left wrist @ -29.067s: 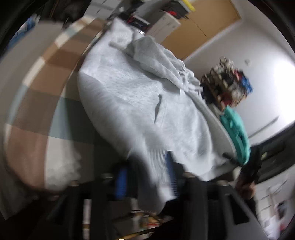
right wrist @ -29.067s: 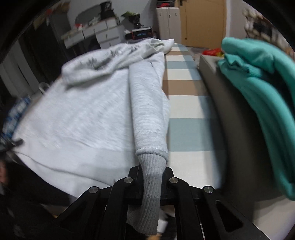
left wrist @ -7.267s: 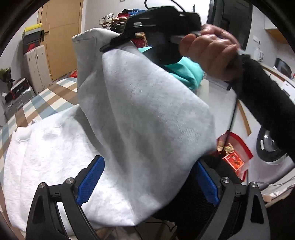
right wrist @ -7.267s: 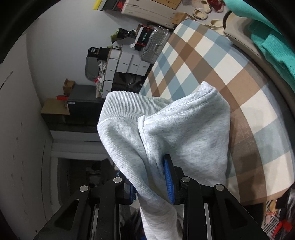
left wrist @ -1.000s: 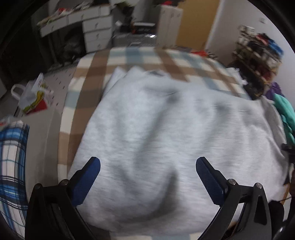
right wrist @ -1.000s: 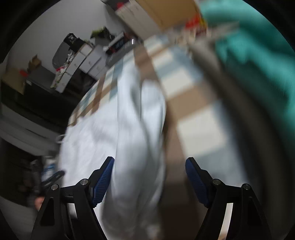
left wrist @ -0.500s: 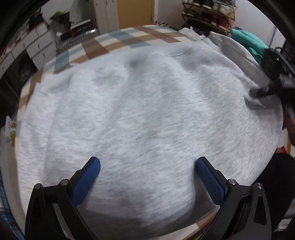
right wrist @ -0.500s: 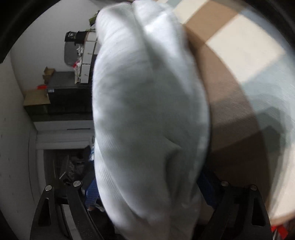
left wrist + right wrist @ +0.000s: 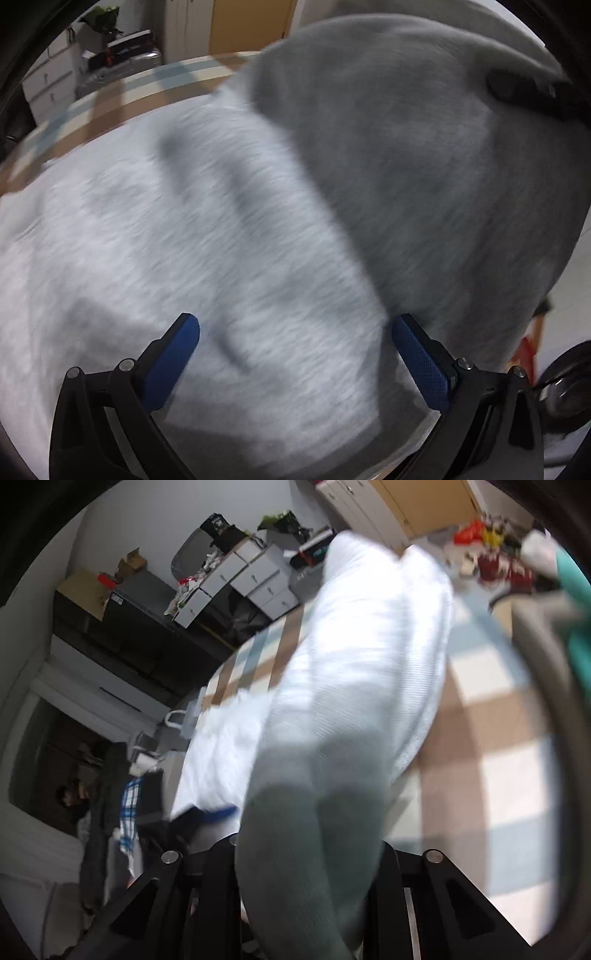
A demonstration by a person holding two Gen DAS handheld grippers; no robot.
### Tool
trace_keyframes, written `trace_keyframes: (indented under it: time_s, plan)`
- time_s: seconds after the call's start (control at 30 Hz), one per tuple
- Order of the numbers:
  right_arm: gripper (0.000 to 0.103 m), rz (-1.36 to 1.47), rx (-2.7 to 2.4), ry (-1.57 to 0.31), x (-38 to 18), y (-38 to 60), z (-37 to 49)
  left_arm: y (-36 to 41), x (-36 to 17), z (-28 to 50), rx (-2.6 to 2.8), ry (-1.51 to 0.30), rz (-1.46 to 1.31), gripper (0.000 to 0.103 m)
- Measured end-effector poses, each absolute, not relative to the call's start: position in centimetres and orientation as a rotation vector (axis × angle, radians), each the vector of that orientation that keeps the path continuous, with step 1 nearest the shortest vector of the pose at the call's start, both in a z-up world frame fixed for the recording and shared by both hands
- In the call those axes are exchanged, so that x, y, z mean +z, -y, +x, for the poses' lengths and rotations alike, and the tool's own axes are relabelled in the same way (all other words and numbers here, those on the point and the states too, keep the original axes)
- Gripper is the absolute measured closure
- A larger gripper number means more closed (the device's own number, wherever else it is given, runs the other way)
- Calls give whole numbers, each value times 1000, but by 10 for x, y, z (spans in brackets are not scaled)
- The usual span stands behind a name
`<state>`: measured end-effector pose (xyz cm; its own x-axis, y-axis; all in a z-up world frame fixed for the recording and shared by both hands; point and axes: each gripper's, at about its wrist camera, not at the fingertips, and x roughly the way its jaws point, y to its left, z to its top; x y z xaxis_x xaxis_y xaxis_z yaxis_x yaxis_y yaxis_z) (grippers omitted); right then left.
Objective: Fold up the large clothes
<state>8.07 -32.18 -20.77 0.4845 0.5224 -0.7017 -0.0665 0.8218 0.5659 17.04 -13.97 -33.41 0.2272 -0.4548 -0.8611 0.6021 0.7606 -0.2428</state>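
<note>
Fold step: our right gripper fingers closing on grey sweatshirt edge; left gripper fingers wide, next must pinch cloth between them.

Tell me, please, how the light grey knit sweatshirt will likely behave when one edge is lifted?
The light grey knit sweatshirt will probably flop: the fold rising at the right gripper, whose jaws are closing on it, bulges and droops. Its thick ribbed knit suggests some weight and little slipperiness.

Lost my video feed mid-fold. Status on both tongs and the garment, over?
Left tongs open above the grey sweatshirt, nothing gripped. Right tongs closing on a bunched fold, lifted off the checked cover. Nothing in the way.
</note>
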Motion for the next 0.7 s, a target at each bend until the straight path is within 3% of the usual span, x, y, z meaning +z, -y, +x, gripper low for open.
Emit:
trace_keyframes:
  time_s: [0.13,0.3,0.4,0.5,0.6,0.7]
  plan:
    - [85,388,231,-1032,-154,336,102,161,-310,193,-863,-1147,-75,7]
    - [85,176,145,-1081,-113,278,120,48,-256,181,-736,-1021,-80,7]
    - [85,-90,117,-1089,-132,181,116,-42,-246,172,-611,-944,-146,7]
    - [81,-85,195,-1131,-180,118,100,-123,-260,166,-513,-972,-307,7]
    - [70,-49,212,-1174,-236,66,88,-171,-274,163,-416,-989,-375,7]
    - [30,17,297,-1131,-267,38,71,-181,-277,157,-416,-1000,-397,7]
